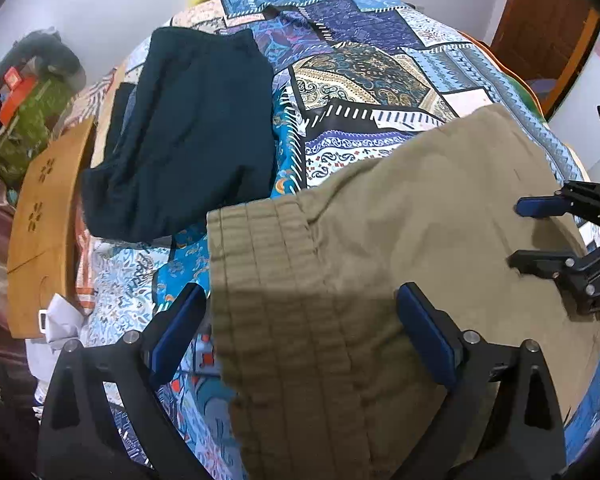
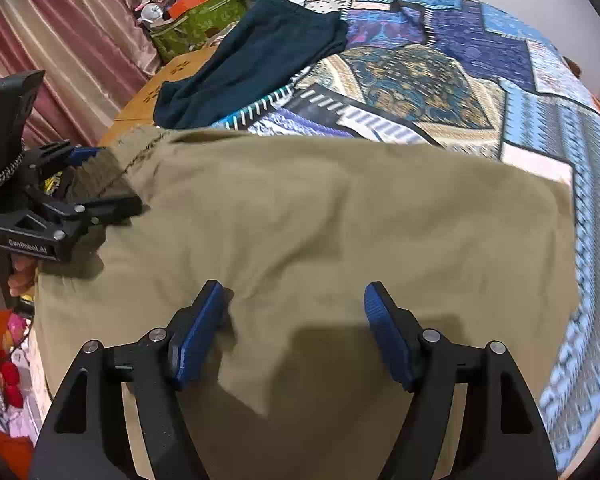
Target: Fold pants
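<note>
Khaki pants (image 1: 400,248) lie folded on the patterned bedspread (image 1: 360,80); they also fill the right wrist view (image 2: 340,220). Their ribbed waistband (image 1: 268,264) faces left. My left gripper (image 1: 300,332) is open, its jaws straddling the waistband end from above. It shows in the right wrist view (image 2: 108,178) at the left edge of the pants. My right gripper (image 2: 294,332) is open and hovers over the pants' near edge. It also shows in the left wrist view (image 1: 520,234) at the right.
Folded dark teal pants (image 1: 184,132) lie farther back on the bed, also in the right wrist view (image 2: 252,60). A wooden board (image 1: 44,220) borders the bed's left side. A green box with clutter (image 2: 196,16) and pink curtains (image 2: 60,40) stand beyond.
</note>
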### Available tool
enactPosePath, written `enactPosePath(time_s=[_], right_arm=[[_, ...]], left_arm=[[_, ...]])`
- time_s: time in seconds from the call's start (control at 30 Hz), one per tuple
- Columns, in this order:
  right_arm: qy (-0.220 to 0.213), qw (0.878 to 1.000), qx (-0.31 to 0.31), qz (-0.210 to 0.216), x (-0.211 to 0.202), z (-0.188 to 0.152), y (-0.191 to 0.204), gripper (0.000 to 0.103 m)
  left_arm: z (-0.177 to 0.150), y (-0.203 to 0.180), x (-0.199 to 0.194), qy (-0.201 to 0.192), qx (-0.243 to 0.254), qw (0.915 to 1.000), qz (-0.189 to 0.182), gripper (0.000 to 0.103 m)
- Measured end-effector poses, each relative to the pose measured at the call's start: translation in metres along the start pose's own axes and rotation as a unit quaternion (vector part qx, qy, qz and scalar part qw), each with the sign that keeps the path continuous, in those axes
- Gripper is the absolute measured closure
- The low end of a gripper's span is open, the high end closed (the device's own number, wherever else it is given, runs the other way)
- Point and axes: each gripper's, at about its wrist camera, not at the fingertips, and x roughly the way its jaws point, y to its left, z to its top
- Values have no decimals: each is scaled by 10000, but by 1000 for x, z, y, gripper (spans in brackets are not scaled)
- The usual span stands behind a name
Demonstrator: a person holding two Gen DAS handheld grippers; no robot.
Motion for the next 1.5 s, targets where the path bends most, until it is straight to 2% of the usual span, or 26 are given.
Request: enactPosePath(time_s=[0.13, 0.33, 0.83, 1.03, 1.17, 1.33, 1.5], right_arm=[[-79, 9996, 4, -253, -12, -20, -3, 33], [-210, 9983, 429, -338, -33, -49, -16, 33], [-491, 9920, 809, -831, -71, -122, -17, 32], [-587, 9899, 906, -915, -78, -120, -11, 32], [-850, 9890, 665, -1013, -93, -107, 3, 32], [-1440, 9840, 356, -984, -117, -76, 26, 32], [-1812, 9794, 162, -875, -117, -56, 46, 29]], left_arm=[[-11, -5, -10, -81, 56, 9999, 65, 6], [-30, -13, -23, -170, 29, 9997, 180, 6], [-64, -12, -52, -556, -549, 9968, 161, 6], [-71, -10, -72, -737, -686, 9946, 247, 6], [-78, -3, -92, -929, -861, 9917, 210, 6], [-88, 14, -105, -982, -1328, 9863, -31, 6], [-101, 21, -103, -859, -1639, 9821, -354, 6]])
